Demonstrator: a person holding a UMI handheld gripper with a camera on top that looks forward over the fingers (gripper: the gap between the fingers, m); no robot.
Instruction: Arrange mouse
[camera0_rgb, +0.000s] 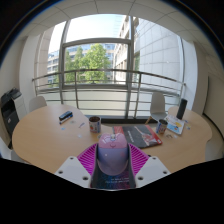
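Mouse sits clamped between the jaws of the gripper, lifted off the counter; light, rigid, slick-shelled, so side grip at mid-body looks right.

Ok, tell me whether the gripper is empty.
No: the gripper holds a pale mouse between its fingers, above the round wooden table.
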